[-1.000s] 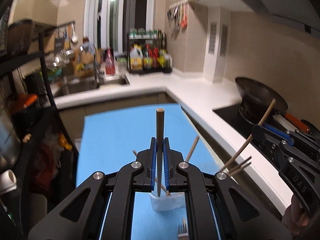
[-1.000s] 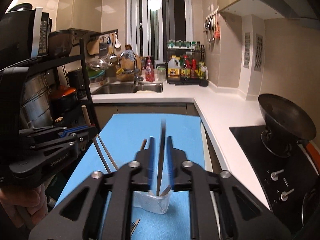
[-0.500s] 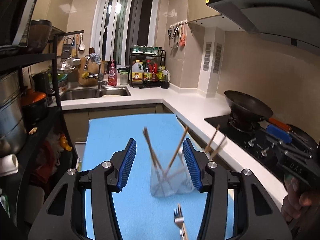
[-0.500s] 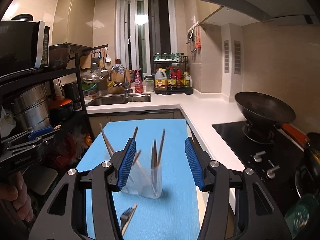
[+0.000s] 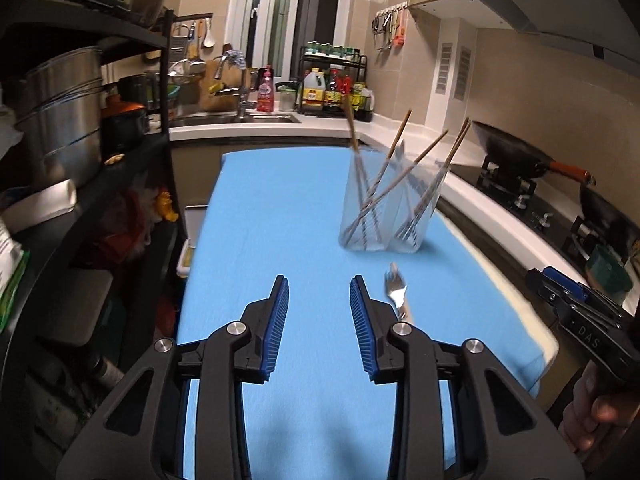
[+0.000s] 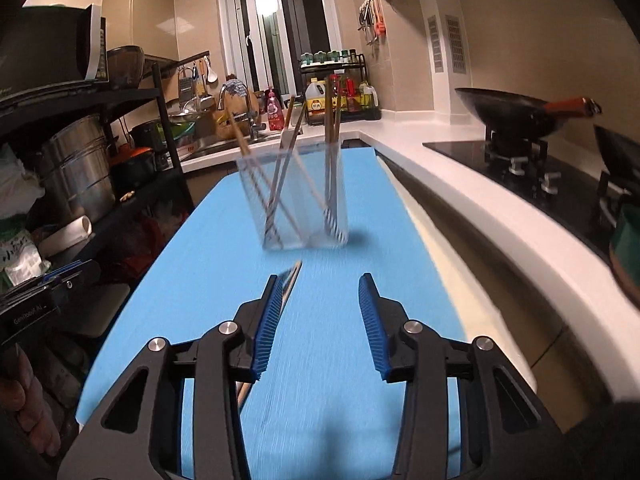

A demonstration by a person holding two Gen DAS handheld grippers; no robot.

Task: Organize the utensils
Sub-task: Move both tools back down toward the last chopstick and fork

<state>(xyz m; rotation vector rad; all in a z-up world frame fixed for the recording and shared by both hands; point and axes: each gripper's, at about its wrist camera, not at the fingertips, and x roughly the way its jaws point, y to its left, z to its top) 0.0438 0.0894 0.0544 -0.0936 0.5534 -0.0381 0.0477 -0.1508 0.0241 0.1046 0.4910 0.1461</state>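
Left gripper [image 5: 319, 296]: ribbed blue pads, jaws closing, nothing between them. Metal fork [image 5: 396, 292] lies flat on the blue mat [image 5: 280, 216], just right of it. Clear holder [image 5: 390, 204] with wooden chopsticks [image 5: 394, 148] stands behind. Right gripper [image 6: 319, 294], body marked "DAS": jaws closing on nothing.

My two wrist cameras look forward and slightly down, low over the blue bench [image 5: 280, 220], sharing the clear holder [image 5: 384, 216] [image 6: 304, 200].

Black left gripper [image 5: 319, 298] and right gripper [image 6: 325, 296] are showing ribbed blue fingers [image 5: 277, 328], with silver screws sitting behind them.
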